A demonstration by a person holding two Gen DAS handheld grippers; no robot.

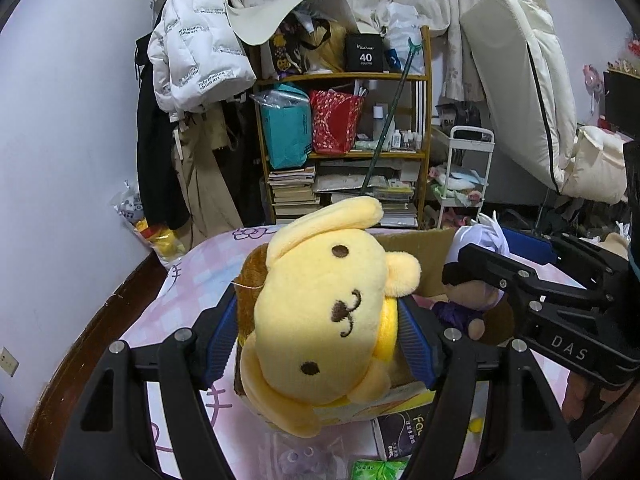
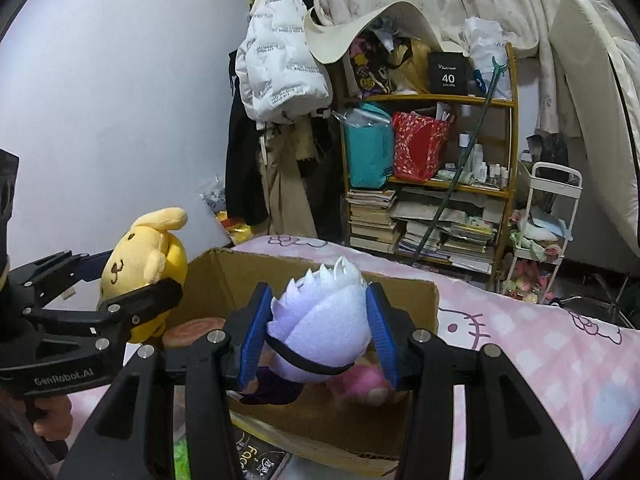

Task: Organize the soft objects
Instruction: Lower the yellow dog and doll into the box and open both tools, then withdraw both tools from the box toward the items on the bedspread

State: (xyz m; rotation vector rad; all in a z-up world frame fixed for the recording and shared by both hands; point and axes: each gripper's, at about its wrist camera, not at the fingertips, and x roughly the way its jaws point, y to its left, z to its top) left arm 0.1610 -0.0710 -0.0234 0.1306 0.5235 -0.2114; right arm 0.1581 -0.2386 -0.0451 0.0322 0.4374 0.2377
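Two plush toys hang over a bed (image 2: 540,344) spread with a pink checked cat-print sheet, where an open cardboard box (image 2: 400,292) sits with a pink plush (image 2: 362,380) and a brown round cushion (image 2: 196,330) inside. Behind the bed, at twelve o'clock, a wooden shelf (image 1: 424,80) is crammed with books, bags and bottles. A white puffer jacket (image 1: 192,40) hangs at eleven o'clock against the pale wall, and a white trolley (image 1: 468,168) stands at two o'clock beside a propped mattress (image 1: 520,80).

From the left wrist view, the left tool (image 1: 316,340) points downward, its blue pads clamped on the flanks of the yellow dog plush (image 1: 320,320), which hangs just left of the box. At three o'clock from it, the right tool (image 2: 320,332) tilts down over the box opening, clamped on the white spiky-haired doll (image 2: 320,320). Fingers of a hand (image 2: 50,420) curl around the left tool's handle.
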